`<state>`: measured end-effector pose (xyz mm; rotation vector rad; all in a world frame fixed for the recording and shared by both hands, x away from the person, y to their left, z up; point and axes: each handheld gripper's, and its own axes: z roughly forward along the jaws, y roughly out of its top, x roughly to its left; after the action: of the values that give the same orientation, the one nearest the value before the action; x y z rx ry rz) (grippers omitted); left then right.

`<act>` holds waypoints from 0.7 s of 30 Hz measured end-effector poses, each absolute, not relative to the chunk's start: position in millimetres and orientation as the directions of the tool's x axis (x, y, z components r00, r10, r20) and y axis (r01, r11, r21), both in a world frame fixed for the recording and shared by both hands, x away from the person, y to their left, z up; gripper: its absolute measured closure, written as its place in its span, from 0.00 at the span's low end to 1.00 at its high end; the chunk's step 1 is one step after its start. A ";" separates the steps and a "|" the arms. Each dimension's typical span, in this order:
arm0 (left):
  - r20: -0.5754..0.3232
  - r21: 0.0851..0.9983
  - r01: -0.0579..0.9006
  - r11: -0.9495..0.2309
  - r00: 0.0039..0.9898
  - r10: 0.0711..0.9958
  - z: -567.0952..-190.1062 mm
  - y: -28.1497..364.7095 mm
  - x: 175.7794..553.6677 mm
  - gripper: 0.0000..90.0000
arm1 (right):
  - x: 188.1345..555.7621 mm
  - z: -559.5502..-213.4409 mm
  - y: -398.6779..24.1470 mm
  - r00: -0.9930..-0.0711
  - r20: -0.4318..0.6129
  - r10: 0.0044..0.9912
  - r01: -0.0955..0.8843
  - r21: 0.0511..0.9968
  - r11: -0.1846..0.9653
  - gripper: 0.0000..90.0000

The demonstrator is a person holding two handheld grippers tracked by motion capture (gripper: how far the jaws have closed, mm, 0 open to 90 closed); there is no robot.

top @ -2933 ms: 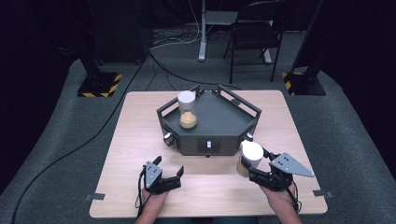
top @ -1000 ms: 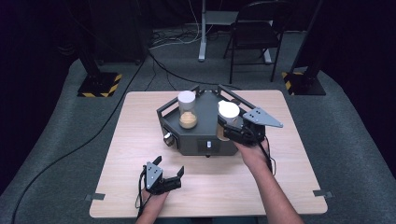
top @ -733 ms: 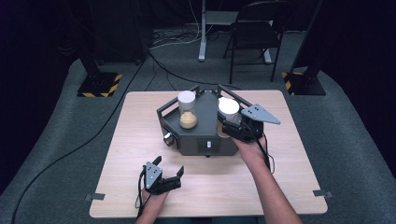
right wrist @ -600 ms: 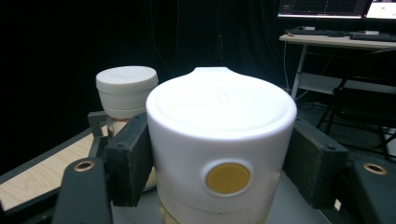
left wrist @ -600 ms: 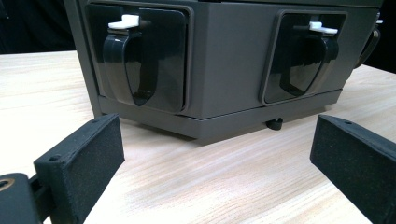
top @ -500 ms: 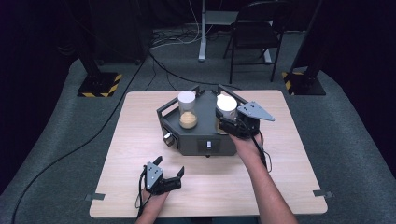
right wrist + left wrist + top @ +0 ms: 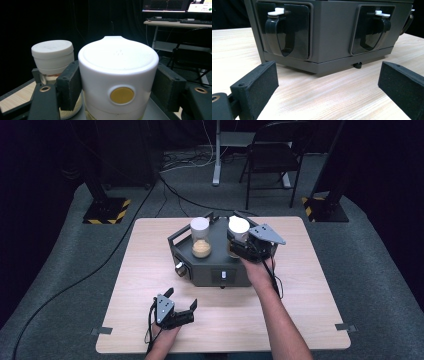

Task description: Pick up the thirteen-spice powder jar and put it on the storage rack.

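A dark grey angular machine [image 7: 212, 265] stands mid-table. On its top sits a white-capped jar [image 7: 200, 238] with tan grains inside. My right gripper [image 7: 235, 243] is shut on a second white-capped jar [image 7: 238, 228] and holds it over the right side of the machine's top. In the right gripper view both pads [image 7: 68, 83] press the sides of that jar's white cap [image 7: 117, 75], which has a yellow dot; the first jar [image 7: 52, 58] stands behind at left. My left gripper [image 7: 181, 302] rests open on the table near the front edge, its pads [image 7: 254, 87] wide apart, facing the machine's front [image 7: 324, 37].
The machine's front has two dark recessed dispensers with white levers [image 7: 284, 32] [image 7: 372, 30]. A knob [image 7: 180, 268] sticks out at its left corner. Behind the table stand a folding chair [image 7: 272, 157] and stand bases [image 7: 107, 210]. Bare wood [image 7: 310, 285] lies right of the machine.
My right hand has carried its jar from the table's front right up onto the machine, then leftward and slightly back over its top. The left gripper has stayed put.
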<state>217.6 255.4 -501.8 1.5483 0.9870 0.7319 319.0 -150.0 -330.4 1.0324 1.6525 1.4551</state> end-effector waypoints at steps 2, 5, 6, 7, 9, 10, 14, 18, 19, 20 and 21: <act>-0.051 0.978 0.204 -0.050 0.463 0.885 -501.8 255.3 217.7 0.02 | 322.0 -331.2 -149.5 -0.442 0.009 0.897 0.122 0.991 0.050 0.33; -0.050 0.978 0.204 -0.052 0.463 0.885 -501.7 255.2 217.7 0.02 | 325.7 -333.5 -145.7 -0.440 -0.008 0.898 0.118 0.991 0.067 0.33; -0.049 0.978 0.204 -0.053 0.464 0.885 -501.7 255.1 217.7 0.02 | 327.1 -334.3 -144.7 -0.440 -0.010 0.898 0.119 0.990 0.069 0.33; -0.048 0.978 0.204 -0.054 0.464 0.885 -501.6 254.9 217.6 0.02 | 328.6 -335.2 -144.1 -0.439 -0.007 0.899 0.121 0.990 0.067 0.33; -0.046 0.978 0.202 -0.055 0.463 0.885 -501.7 254.7 217.1 0.02 | 330.7 -336.4 -142.3 -0.436 0.001 0.900 0.126 0.990 0.060 0.33; -0.047 0.978 0.203 -0.055 0.463 0.885 -501.6 254.8 217.1 0.02 | 331.7 -336.7 -141.5 -0.436 0.002 0.900 0.129 0.990 0.060 0.33; -0.049 0.978 0.204 -0.052 0.463 0.885 -501.7 255.2 217.3 0.02 | 334.6 -336.7 -137.2 -0.432 -0.014 0.902 0.141 0.987 0.083 0.33; -0.046 0.978 0.203 -0.055 0.464 0.885 -501.6 255.0 217.2 0.02 | 335.6 -338.7 -135.3 -0.427 -0.022 0.904 0.151 0.984 0.096 0.33; -0.046 0.978 0.203 -0.056 0.464 0.885 -501.5 255.0 217.2 0.02 | 336.1 -339.2 -134.7 -0.427 -0.026 0.904 0.156 0.983 0.102 0.33; -0.046 0.978 0.203 -0.056 0.464 0.885 -501.5 254.9 217.3 0.02 | 336.2 -339.3 -134.6 -0.427 -0.028 0.904 0.157 0.982 0.105 0.33; -0.045 0.978 0.203 -0.057 0.464 0.885 -501.6 254.8 217.2 0.02 | 336.2 -339.9 -134.4 -0.426 -0.028 0.904 0.160 0.981 0.106 0.33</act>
<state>217.2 254.8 -501.6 1.5561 0.9805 0.7373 336.2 -134.4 -339.9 1.0507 1.6990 1.3771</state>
